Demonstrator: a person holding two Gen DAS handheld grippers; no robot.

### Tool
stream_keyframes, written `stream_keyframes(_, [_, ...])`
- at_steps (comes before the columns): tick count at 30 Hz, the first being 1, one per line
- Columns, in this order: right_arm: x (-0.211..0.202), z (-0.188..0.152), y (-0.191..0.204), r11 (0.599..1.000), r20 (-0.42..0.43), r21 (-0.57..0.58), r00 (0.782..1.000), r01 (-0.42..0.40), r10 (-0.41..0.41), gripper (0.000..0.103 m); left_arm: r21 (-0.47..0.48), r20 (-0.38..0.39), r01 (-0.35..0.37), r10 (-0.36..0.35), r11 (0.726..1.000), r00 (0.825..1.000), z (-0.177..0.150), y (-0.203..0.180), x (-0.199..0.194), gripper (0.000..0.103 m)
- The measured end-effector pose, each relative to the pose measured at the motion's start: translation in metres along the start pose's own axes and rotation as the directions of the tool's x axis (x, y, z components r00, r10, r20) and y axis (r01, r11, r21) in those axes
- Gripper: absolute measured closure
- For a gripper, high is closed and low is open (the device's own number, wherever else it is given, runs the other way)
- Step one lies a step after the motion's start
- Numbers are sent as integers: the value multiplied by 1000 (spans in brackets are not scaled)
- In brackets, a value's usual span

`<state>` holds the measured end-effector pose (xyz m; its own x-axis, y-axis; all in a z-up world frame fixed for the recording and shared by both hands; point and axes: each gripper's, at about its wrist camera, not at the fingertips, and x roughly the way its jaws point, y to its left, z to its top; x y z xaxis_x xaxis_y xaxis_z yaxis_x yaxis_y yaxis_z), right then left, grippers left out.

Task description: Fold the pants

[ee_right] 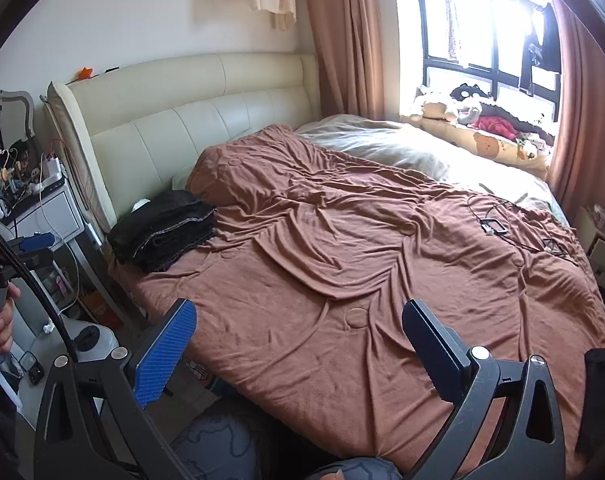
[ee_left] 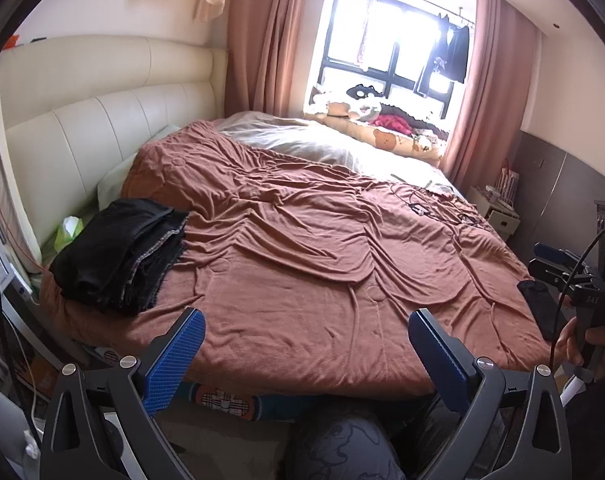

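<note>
Both grippers, left gripper [ee_left: 306, 344] and right gripper [ee_right: 298, 340], gape wide and empty over the brown blanket [ee_left: 302, 240], so grabbing the folded black pants stack [ee_left: 120, 250] near the headboard [ee_left: 102, 120] risks snagging several layers.

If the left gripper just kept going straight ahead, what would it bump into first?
Probably the brown blanket on the bed. The open left gripper points over its near edge, with nothing between. The black folded pants sit off to the left, out of the line.
</note>
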<state>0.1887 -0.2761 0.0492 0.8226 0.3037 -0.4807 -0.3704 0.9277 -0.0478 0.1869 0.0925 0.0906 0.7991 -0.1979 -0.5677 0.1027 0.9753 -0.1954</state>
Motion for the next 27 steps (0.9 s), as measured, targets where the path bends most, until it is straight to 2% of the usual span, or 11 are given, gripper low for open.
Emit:
stream_keyframes(11, [-24,-33,0,1000,-15,-9,1000,-14,14,0,31,51,-26,25,999,998,-31,-52,3,1])
stream_keyframes(15, [-27,-44,-8,1000,-21,20,999,-24,24,0,24,65,-35,34,999,997,-40,-61,4,1])
stream_keyframes(17, [-30,-51,-11,1000,-17,24,1000,10,-9,0,26,78,-41,38,999,996,-47,-65,2,1])
stream_keyframes(22, [-30,-65,-12,999,-19,39,999,33,-33,0,37,89,-51,48,998,995,-65,-76,3,1])
stream_keyframes(27, [-37,-80,-5,999,13,41,1000,14,-15,0,30,97,-56,53,998,994,-82,-81,4,1])
